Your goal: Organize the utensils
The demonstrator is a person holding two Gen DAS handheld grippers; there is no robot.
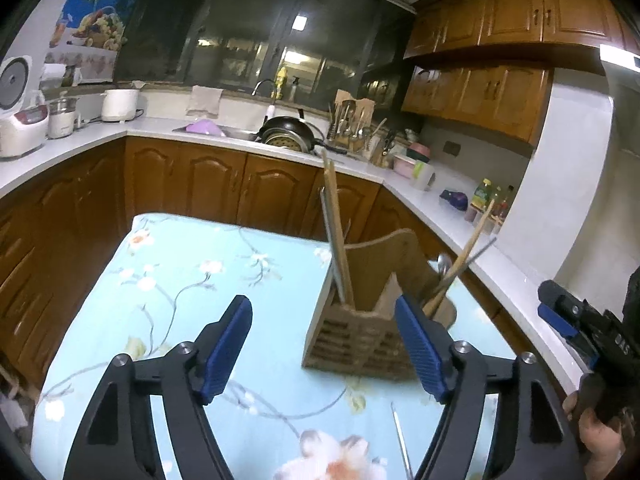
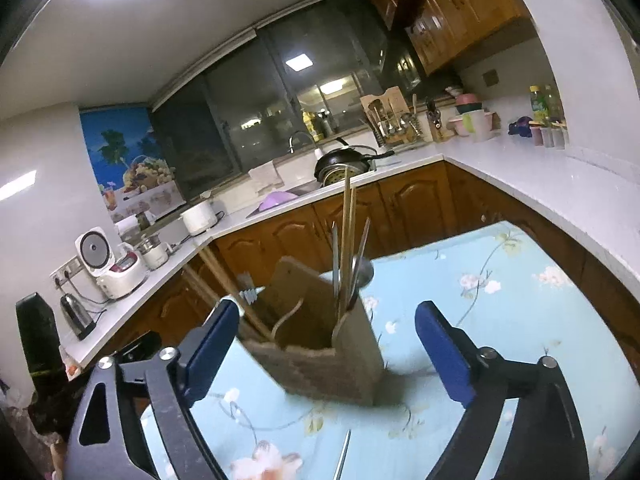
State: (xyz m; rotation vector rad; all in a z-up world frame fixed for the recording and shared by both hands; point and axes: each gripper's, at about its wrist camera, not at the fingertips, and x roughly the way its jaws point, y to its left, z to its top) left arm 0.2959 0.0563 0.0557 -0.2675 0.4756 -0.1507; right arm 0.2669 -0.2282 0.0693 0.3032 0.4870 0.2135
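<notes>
**Both grippers open by the holder**

The left gripper (image 1: 324, 344) and right gripper (image 2: 326, 350) stand wide open, nothing between their pads. The wooden holder (image 1: 360, 340) stands on the floral cloth (image 1: 180, 280) with chopsticks (image 1: 338, 232) and a spoon (image 2: 362, 270) upright inside. No writing reads clearly; white marks on the right gripper's body are illegible.

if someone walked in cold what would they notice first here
First, the wooden utensil holder standing on the pale blue floral tablecloth, with long wooden chopsticks and a metal spoon sticking up from it. Next, the two open blue-padded grippers, left gripper and right gripper, both empty. A thin metal utensil lies on the cloth in front of the holder.
</notes>
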